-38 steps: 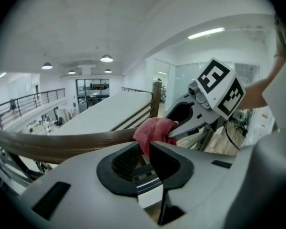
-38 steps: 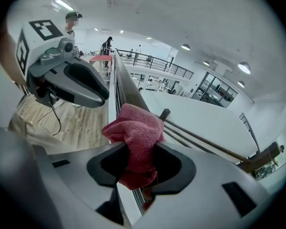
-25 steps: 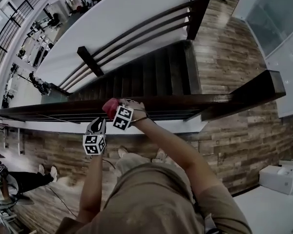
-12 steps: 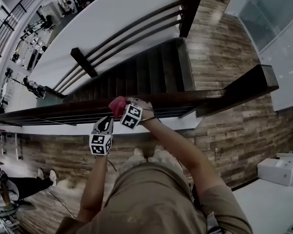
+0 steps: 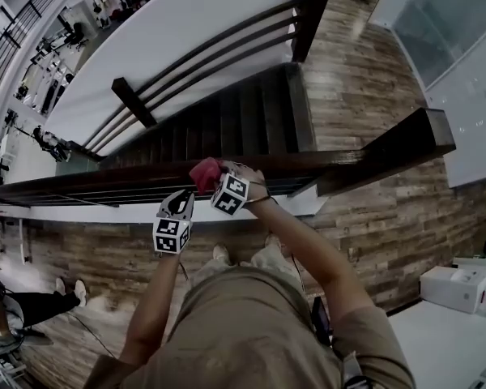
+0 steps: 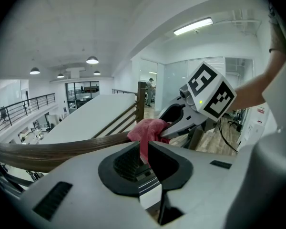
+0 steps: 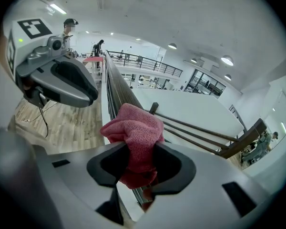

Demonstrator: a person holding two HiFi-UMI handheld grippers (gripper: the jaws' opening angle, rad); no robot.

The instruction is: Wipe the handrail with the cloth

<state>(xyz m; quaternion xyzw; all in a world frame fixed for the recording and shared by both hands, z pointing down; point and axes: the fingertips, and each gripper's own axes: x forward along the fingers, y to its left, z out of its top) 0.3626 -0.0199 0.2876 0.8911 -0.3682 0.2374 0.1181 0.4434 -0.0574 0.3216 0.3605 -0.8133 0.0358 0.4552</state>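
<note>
A dark wooden handrail [image 5: 89, 186] runs left to right in front of me above a stairwell. My right gripper [image 5: 215, 178] is shut on a bunched red cloth [image 5: 204, 173] and holds it against the top of the rail. In the right gripper view the cloth [image 7: 133, 128] fills the gap between the jaws, over the handrail [image 7: 115, 92]. My left gripper [image 5: 181, 201] hovers just left of the cloth, at the rail's near side. Its jaws have just been closing to a narrow slit with nothing in it; the cloth [image 6: 148, 130] shows beyond, apart from them.
The rail ends at a thick corner post [image 5: 389, 148] on the right. Dark stairs [image 5: 243, 120] drop away behind it, with a second railing [image 5: 211, 55] on their far side. White boxes [image 5: 458, 286] sit on the floor at the lower right.
Both grippers and the red cloth have slid to the right along the handrail, closer to the corner post. The left gripper stays just left of the cloth.
</note>
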